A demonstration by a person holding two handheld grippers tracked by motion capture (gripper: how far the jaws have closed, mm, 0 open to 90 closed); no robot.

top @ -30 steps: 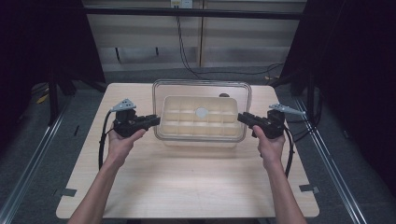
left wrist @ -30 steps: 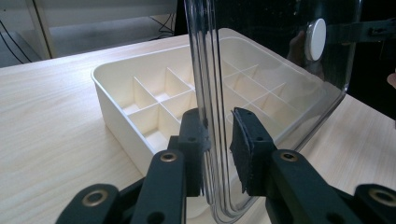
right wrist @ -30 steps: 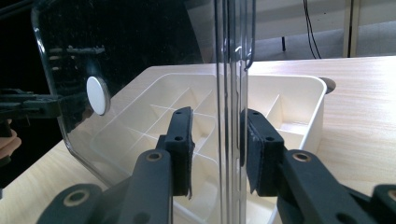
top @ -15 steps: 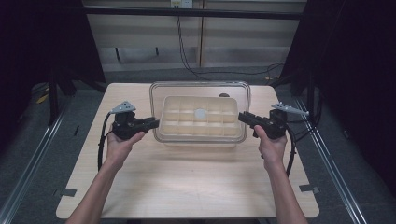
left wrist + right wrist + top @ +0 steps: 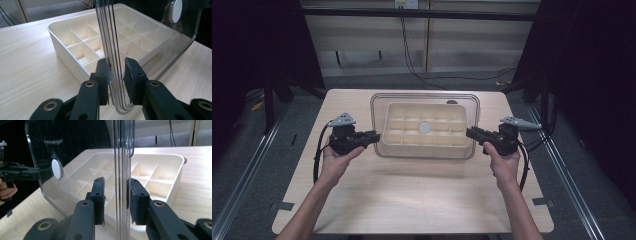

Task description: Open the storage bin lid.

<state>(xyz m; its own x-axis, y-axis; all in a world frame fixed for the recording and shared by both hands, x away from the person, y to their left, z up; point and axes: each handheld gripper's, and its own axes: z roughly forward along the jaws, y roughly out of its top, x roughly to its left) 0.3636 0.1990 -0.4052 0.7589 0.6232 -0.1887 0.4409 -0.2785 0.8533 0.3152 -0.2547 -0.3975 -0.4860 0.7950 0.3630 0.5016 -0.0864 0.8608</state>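
A clear plastic lid [image 5: 424,97] with a white round knob [image 5: 424,128] hangs level above a cream tray [image 5: 402,135] divided into several compartments. My left gripper [image 5: 377,136] is shut on the lid's left edge and my right gripper [image 5: 469,132] on its right edge. In the left gripper view the jaws [image 5: 116,72] pinch the lid's rim [image 5: 113,37], with the tray [image 5: 75,37] beyond. In the right gripper view the jaws [image 5: 115,195] stand either side of the lid's edge [image 5: 122,150], over the tray [image 5: 155,170]. The left gripper [image 5: 37,174] is visible past the lid.
The tray rests on a light wooden table [image 5: 412,195] toward its far half. Dark floor and metal rails [image 5: 257,150] flank the table. Cables [image 5: 412,55] run along the floor behind it.
Both grippers have raised the lid a little higher over the tray, and it looks larger from above. The tray has stayed put.
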